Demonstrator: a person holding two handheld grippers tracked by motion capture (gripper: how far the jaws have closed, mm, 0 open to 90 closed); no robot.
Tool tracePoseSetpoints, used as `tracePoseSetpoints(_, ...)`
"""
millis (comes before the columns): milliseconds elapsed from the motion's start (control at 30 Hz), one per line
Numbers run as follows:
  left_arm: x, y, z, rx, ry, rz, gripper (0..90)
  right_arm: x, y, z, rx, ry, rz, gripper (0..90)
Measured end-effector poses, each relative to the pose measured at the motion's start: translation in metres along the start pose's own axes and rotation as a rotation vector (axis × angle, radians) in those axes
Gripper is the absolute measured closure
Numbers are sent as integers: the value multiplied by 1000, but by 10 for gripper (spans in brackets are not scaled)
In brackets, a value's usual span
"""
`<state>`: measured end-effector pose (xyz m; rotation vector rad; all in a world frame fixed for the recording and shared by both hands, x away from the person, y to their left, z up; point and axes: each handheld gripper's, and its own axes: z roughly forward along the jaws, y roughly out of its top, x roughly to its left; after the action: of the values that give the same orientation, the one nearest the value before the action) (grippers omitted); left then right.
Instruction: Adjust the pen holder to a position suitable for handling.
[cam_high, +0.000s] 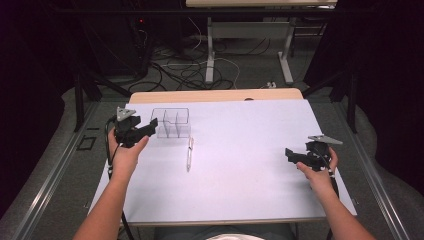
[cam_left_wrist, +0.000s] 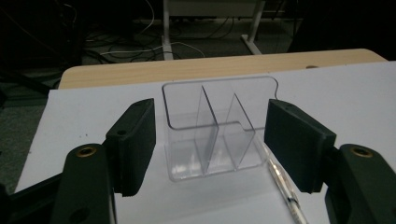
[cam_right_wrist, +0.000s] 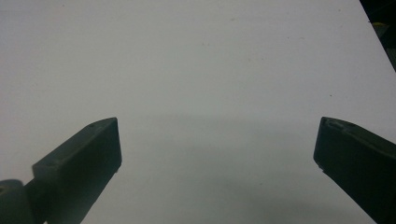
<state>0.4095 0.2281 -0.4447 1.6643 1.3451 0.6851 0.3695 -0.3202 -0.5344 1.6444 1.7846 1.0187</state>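
I had my left tongs (cam_high: 150, 125) parted just before the clear divided organizer (cam_high: 171, 123), right tongs (cam_high: 292, 155) spread idle; next, probably, I needed the pen (cam_high: 189, 154).

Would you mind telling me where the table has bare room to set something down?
The white sheet is bare from the pen across to the right gripper, and along the whole near edge. It is crowded at the far left, where the left gripper, clear organizer and pen sit close.
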Motion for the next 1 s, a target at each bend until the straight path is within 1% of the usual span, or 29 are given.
tracePoseSetpoints(33,0,0,0,0,0,0,360,0,0,0,-1,1,1,8)
tracePoseSetpoints(67,3,8,2,-3,11,-21,363,0,0,-1,-1,0,4,9)
tracePoseSetpoints(100,3,8,2,-3,11,-21,365,0,0,-1,-1,0,4,9)
tracePoseSetpoints(133,6,16,5,-2,28,-34,367,-1,0,-2,1,1,9,11)
tracePoseSetpoints(167,6,16,5,-2,28,-34,368,-2,0,-2,-1,0,3,12)
tracePoseSetpoints(200,8,23,7,9,55,-39,369,-2,0,-2,0,-1,6,12)
tracePoseSetpoints(267,10,28,10,19,72,-46,379,-2,-1,-1,1,-1,11,14)
tracePoseSetpoints(300,10,28,10,19,72,-46,384,-2,-1,-1,3,1,11,15)
tracePoseSetpoints(367,11,33,14,33,73,-48,388,-2,-1,-1,5,2,9,16)
tracePoseSetpoints(433,12,38,18,47,74,-52,420,-1,-1,-1,9,1,10,18)
tracePoseSetpoints(500,14,41,22,64,79,-58,430,0,-2,0,9,1,8,19)
tracePoseSetpoints(533,15,42,23,76,86,-62,460,0,-2,0,10,2,8,19)
tracePoseSetpoints(600,16,45,26,74,92,-64,478,0,-2,0,9,1,4,19)
tracePoseSetpoints(633,17,46,28,79,98,-66,478,0,-2,0,9,1,4,19)
tracePoseSetpoints(667,18,47,31,88,105,-62,495,0,-2,0,10,1,4,18)
tracePoseSetpoints(733,18,48,32,97,109,-60,517,0,-2,0,10,3,3,19)
tracePoseSetpoints(767,19,49,33,94,112,-60,529,0,-2,0,10,4,4,19)
tracePoseSetpoints(800,20,48,36,112,127,-66,545,1,-2,0,13,5,10,19)
tracePoseSetpoints(867,20,48,39,119,131,-68,569,1,-2,0,13,6,10,19)
tracePoseSetpoints(933,21,46,43,139,135,-71,581,2,-2,0,13,6,10,19)
tracePoseSetpoints(1000,21,45,48,155,130,-83,603,2,-2,1,16,6,11,19)
